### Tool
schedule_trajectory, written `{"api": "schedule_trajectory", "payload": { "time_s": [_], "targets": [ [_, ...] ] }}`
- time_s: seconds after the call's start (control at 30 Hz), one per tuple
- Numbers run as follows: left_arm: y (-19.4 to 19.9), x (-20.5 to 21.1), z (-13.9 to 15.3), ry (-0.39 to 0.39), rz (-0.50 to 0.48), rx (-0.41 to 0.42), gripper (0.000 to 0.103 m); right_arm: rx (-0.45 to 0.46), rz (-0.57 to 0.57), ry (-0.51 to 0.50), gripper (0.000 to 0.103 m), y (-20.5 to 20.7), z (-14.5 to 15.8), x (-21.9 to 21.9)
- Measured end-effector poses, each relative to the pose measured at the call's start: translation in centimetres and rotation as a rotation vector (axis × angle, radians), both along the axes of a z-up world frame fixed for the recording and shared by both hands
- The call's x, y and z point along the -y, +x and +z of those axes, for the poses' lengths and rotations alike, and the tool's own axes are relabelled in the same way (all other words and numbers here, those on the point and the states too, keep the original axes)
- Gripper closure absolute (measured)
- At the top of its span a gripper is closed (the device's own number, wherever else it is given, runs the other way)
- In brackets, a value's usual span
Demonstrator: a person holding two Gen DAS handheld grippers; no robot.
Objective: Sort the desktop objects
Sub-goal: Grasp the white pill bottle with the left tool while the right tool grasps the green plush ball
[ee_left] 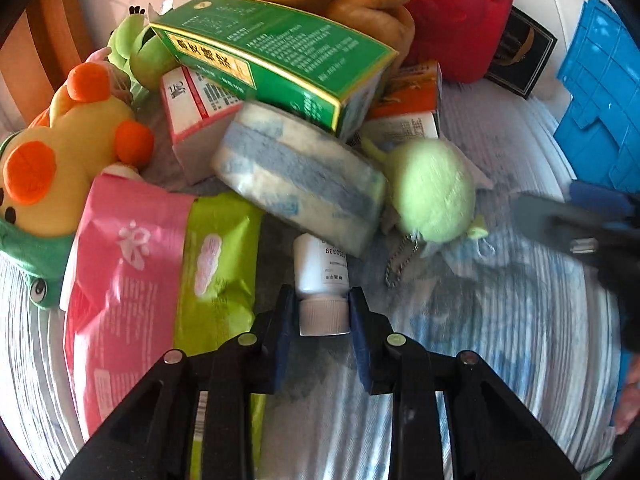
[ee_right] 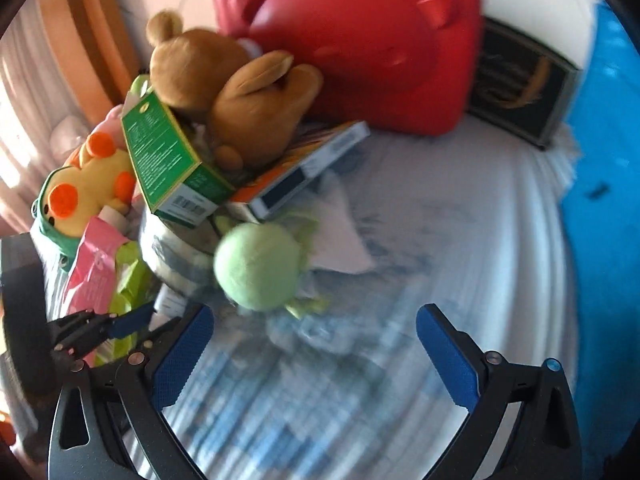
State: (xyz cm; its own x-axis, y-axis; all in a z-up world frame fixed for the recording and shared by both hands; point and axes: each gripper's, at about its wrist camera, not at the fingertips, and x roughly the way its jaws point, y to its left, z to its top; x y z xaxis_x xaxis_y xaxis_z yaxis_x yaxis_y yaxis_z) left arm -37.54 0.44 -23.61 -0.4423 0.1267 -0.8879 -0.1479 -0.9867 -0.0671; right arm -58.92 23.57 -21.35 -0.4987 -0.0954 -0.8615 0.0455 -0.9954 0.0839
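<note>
Down at 6 o'clock in the left wrist view, a small white bottle [ee_left: 321, 268] with a ribbed pale cap lies on the cloth; the left gripper [ee_left: 323, 312] pinches that cap narrowly. Seen from the right wrist, the right gripper [ee_right: 314, 344] gapes wide, empty, a green plush ball [ee_right: 258, 266] at 12 o'clock.

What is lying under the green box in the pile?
The green box rests on a pink-and-white carton, a wrapped blue-grey sponge pack and an orange-and-white carton. Anything beneath its middle is covered.
</note>
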Motion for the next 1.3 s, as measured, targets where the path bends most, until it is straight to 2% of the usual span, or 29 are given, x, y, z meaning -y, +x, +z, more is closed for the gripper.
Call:
{"api": "schedule_trajectory", "payload": {
  "time_s": [0.13, 0.17, 0.2, 0.27, 0.43, 0.47, 0.57, 0.67, 0.77, 0.83, 0.9, 1.0, 1.17, 1.2, 1.23, 1.3],
  "targets": [
    [-0.4, 0.4, 0.1, 0.000, 0.002, -0.006, 0.077, 0.050, 0.054, -0.016, 0.015, -2.8, -2.4, 2.0],
    [-0.4, 0.4, 0.2, 0.001, 0.001, -0.007, 0.077, 0.064, 0.065, -0.024, 0.021, -3.4, -3.0, 2.3],
    [-0.5, 0.4, 0.2, 0.000, 0.000, -0.007, 0.077, 0.076, 0.075, -0.027, 0.035, -3.8, -3.6, 2.5],
    [-0.4, 0.4, 0.5, -0.007, -0.002, -0.010, 0.077, 0.098, 0.094, -0.067, 0.041, -4.2, -4.2, 2.8],
    [0.3, 0.6, 1.9, 0.008, -0.002, -0.030, 0.077, 0.063, 0.087, -0.081, 0.046, -1.9, -2.2, 2.3],
    [0.9, 0.5, 2.5, 0.017, -0.005, -0.043, 0.077, 0.049, 0.083, -0.085, 0.050, -1.2, -1.5, 2.1],
    [2.4, 0.2, 3.8, 0.012, -0.025, -0.091, 0.077, -0.004, 0.071, -0.057, 0.055, 1.6, 0.7, 1.5],
    [3.9, -0.1, 5.8, 0.006, -0.043, -0.151, 0.077, -0.038, 0.064, -0.048, 0.085, 4.0, 2.6, 1.1],
    [5.1, -0.4, 7.5, 0.006, -0.050, -0.204, 0.077, -0.068, 0.043, -0.043, 0.083, 6.5, 4.3, 0.8],
    [6.0, 0.1, 7.9, 0.009, -0.050, -0.214, 0.077, -0.070, 0.027, -0.025, 0.073, 7.2, 4.4, 0.5],
    [6.5, 0.4, 7.7, 0.010, -0.045, -0.211, 0.077, -0.050, 0.008, -0.020, 0.041, 8.2, 3.9, -0.2],
    [7.3, 0.5, 6.9, 0.009, -0.036, -0.185, 0.077, -0.009, -0.010, -0.011, 0.019, 8.5, 2.0, -0.1],
    [7.3, 1.0, 5.8, -0.014, -0.001, -0.150, 0.077, 0.054, -0.020, 0.007, 0.018, 6.2, -2.2, 0.6],
    [7.2, 1.1, 5.6, -0.021, 0.002, -0.146, 0.077, 0.077, -0.019, 0.000, 0.025, 5.6, -3.1, 0.7],
    [7.1, 1.2, 5.5, -0.030, 0.005, -0.143, 0.077, 0.104, -0.014, -0.012, 0.039, 4.9, -4.1, 0.9],
    [7.3, 1.4, 5.6, -0.033, 0.011, -0.146, 0.077, 0.112, -0.013, -0.006, 0.042, 4.6, -4.4, 1.2]
  ]
}}
